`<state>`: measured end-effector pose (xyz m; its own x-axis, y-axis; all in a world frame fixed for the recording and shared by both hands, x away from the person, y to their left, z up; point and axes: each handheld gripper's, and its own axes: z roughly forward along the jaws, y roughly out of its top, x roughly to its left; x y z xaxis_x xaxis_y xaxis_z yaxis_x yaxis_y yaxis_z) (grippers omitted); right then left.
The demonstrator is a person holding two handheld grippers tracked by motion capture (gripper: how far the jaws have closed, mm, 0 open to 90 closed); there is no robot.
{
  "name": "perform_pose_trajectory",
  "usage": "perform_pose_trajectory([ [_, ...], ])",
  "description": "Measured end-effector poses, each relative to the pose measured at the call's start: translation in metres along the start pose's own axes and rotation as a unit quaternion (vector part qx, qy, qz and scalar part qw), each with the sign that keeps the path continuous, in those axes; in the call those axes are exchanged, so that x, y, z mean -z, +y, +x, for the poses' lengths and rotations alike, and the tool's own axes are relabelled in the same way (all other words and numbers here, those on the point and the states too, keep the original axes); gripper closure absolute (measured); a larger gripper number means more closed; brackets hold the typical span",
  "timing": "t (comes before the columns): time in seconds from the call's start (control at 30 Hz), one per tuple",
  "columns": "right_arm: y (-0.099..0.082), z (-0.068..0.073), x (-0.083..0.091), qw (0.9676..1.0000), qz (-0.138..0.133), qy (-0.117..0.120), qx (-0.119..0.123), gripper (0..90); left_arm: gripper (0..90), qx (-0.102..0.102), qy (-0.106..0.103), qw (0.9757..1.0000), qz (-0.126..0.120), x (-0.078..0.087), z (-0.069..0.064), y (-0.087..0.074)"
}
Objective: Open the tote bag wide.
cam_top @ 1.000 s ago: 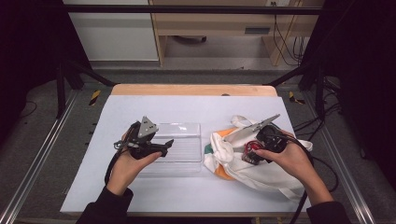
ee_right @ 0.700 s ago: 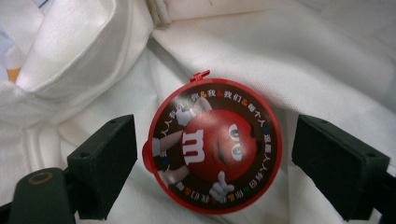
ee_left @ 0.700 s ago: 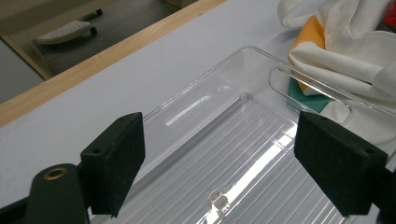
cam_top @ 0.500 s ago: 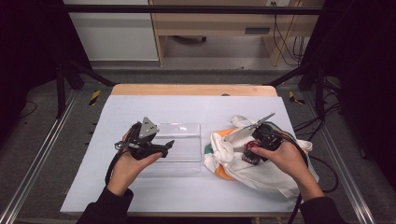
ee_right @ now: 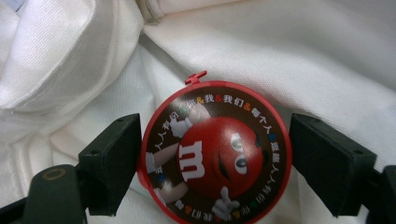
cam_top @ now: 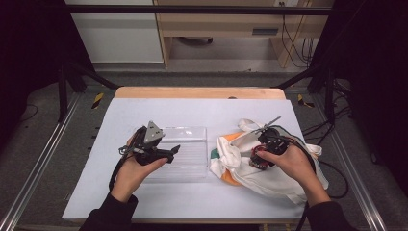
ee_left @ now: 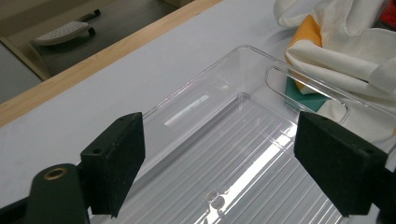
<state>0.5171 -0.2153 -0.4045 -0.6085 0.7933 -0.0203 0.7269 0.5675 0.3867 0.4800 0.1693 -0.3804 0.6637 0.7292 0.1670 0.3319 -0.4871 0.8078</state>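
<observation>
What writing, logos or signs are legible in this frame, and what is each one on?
"m": white letter on the red candy figure in the middle of the round red lid lying on the white cloth.
"我 & 我们 & 每个人": part of the ring of white characters round that lid's top edge; the rest of the ring is too small or turned to read.
Clear tray: no text.
High view: nothing legible.
</observation>
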Motion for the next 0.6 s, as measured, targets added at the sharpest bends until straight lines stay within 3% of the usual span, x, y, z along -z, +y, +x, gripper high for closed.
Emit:
perform_pose_trajectory([
  [0.6, 0.0016, 0.0018, -0.0069, 0.9999, 0.013, -0.001, 0.004, 23.0, 16.7, 0.0, 0.0, 1.0, 0.0, -0.0003, -0.0004, -0.0005],
])
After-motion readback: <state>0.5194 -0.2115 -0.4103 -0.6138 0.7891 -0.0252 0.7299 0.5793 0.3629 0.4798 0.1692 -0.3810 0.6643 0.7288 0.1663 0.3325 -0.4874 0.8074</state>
